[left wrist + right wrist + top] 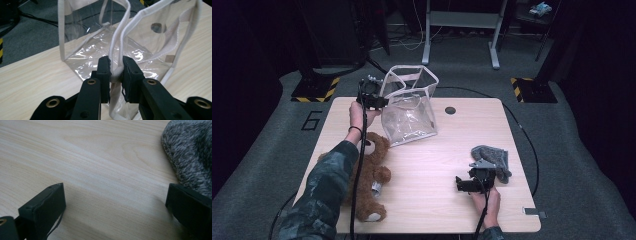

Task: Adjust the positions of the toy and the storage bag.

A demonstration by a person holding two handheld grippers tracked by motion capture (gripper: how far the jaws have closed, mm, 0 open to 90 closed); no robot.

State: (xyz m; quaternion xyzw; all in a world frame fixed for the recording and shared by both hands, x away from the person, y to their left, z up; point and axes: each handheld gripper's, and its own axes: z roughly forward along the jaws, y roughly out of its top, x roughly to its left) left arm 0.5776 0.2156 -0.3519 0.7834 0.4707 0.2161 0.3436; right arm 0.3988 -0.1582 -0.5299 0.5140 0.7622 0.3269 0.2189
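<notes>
Left claw (116, 71) is pinched on the bag (409, 107) strap (117, 45); I keep tension gentle so it stays upright. Right claw (115, 202) sits wide, empty.

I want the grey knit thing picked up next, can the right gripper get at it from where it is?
Probably yes. The right gripper stands open on bare table with the grey knit thing just beside one jaw; nothing lies between them.
</notes>
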